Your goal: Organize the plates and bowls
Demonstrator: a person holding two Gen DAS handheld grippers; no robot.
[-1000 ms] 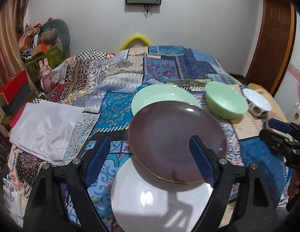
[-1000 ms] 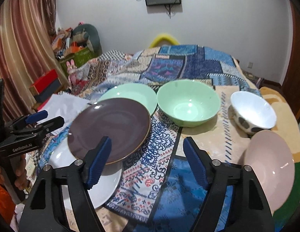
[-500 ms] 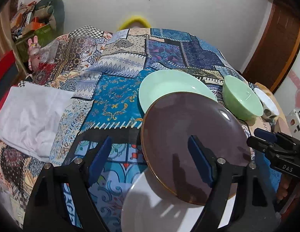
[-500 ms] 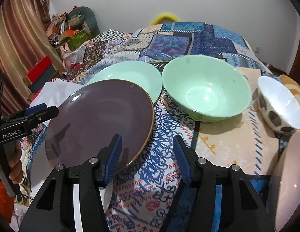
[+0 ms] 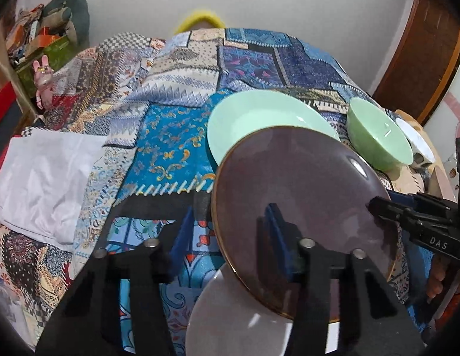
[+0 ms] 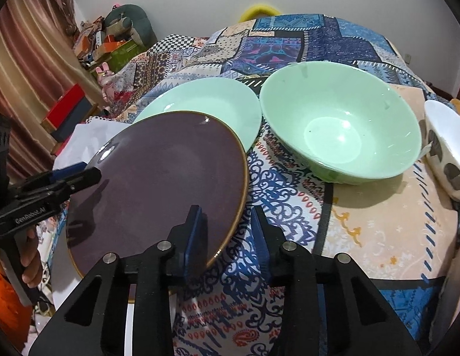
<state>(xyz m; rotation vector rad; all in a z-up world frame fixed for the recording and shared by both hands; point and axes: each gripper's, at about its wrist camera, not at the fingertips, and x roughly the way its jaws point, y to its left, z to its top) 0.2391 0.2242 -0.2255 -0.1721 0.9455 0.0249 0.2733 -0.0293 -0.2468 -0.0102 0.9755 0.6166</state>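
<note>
Patchwork quilt [image 5: 176,136] covers the whole bed, and we've got loads of bare room on its left and far side. Next the brown plate [image 5: 295,201], tilted, its near edge overlapping the white plate [image 5: 238,323] and its far rim over the green plate [image 5: 259,118]. Green bowl [image 6: 342,121] sits just right of that, the white spotted bowl [image 6: 446,148] at the bed's right edge. Our left gripper [image 5: 230,237] and right gripper [image 6: 227,234] have both just been closing, each straddling the brown plate's rim from opposite sides; we can't tell if the pads are pressing.
</note>
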